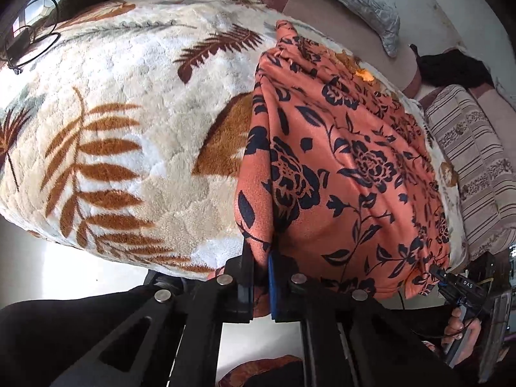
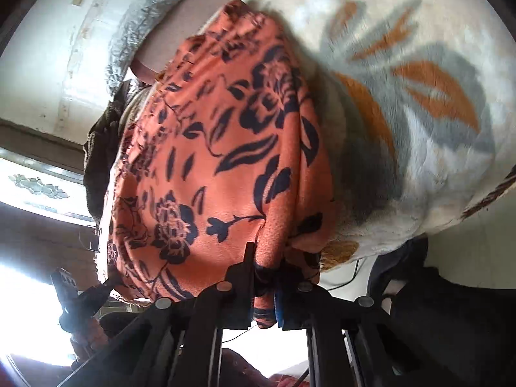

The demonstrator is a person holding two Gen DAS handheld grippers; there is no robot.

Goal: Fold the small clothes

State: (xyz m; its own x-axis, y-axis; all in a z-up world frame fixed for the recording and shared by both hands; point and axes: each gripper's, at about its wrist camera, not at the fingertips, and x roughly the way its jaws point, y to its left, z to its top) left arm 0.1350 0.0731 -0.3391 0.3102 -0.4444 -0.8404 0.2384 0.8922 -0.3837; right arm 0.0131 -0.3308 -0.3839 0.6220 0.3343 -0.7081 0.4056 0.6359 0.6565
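An orange garment with a dark floral print (image 1: 348,167) lies spread on a fleece leaf-patterned blanket (image 1: 122,129). My left gripper (image 1: 262,258) is shut on the garment's near left corner, cloth pinched between its jaws. My right gripper shows in the left wrist view (image 1: 435,271) at the garment's near right corner. In the right wrist view the garment (image 2: 219,161) stretches away over the blanket (image 2: 419,113), and my right gripper (image 2: 266,261) is shut on a bunched fold of its near edge. The left gripper (image 2: 106,285) shows at the lower left, on the other corner.
A grey quilted pillow (image 1: 364,3) and a striped cushion (image 1: 477,167) lie along the far and right side of the bed. A black cloth (image 1: 451,67) sits by the cushion. Cables and a dark device (image 1: 25,42) lie at the blanket's far left. The blanket's near edge drops off to a pale floor.
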